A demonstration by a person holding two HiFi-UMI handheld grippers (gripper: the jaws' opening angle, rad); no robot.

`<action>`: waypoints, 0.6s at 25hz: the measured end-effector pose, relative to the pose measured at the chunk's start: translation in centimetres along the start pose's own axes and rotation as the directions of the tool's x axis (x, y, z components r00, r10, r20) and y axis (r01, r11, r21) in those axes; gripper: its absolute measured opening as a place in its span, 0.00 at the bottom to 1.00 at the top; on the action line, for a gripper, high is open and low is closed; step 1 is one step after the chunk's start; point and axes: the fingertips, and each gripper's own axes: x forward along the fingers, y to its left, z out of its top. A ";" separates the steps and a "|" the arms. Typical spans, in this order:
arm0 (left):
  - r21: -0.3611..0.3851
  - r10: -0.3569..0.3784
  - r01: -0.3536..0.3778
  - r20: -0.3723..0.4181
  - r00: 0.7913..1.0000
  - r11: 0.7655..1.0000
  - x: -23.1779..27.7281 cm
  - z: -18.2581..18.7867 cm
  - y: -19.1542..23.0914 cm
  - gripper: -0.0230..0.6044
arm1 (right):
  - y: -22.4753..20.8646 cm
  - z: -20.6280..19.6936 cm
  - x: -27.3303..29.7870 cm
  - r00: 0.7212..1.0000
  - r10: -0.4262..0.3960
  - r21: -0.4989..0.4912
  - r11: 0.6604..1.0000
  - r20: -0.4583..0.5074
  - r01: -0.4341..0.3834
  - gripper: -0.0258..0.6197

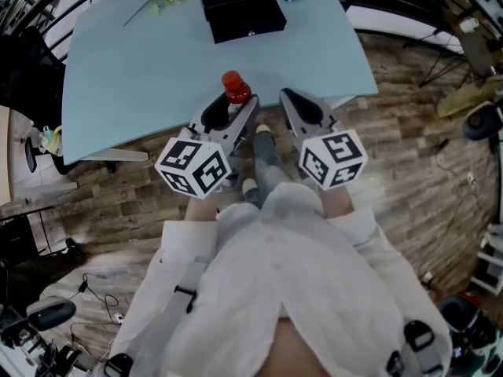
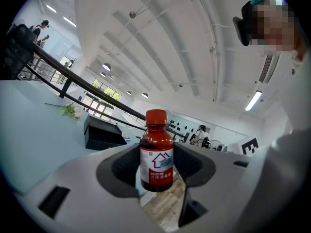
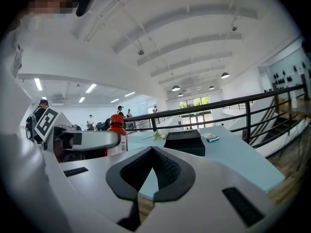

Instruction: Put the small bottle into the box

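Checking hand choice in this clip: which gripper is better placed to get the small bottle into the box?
Left. The left gripper grips the small bottle upright, while the right gripper is shut on nothing. The box lies ahead on the table.

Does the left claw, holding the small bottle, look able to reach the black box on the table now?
Probably yes: the left claw holds the small bottle, and only bare table lies between it and the black box. The box looks closed.
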 end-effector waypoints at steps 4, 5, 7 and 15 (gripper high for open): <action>-0.003 0.028 -0.028 -0.002 1.000 1.000 1.7 0.8 1.8 0.37 | -0.8 0.6 2.4 0.999 0.032 0.008 0.999 -0.003 -0.032 0.04; -0.001 0.037 -0.037 -0.005 0.999 0.999 2.1 1.1 2.3 0.37 | -1.1 0.7 3.1 0.999 0.043 0.008 0.999 -0.004 -0.043 0.04; -0.003 0.050 -0.050 -0.007 0.999 0.999 2.9 1.5 3.4 0.37 | -1.6 0.9 4.8 0.998 0.061 0.010 0.998 -0.008 -0.061 0.04; -0.019 0.083 -0.083 -0.005 0.997 0.996 8.3 4.2 7.2 0.37 | -5.5 3.2 11.1 0.992 0.124 0.009 0.992 -0.036 -0.124 0.04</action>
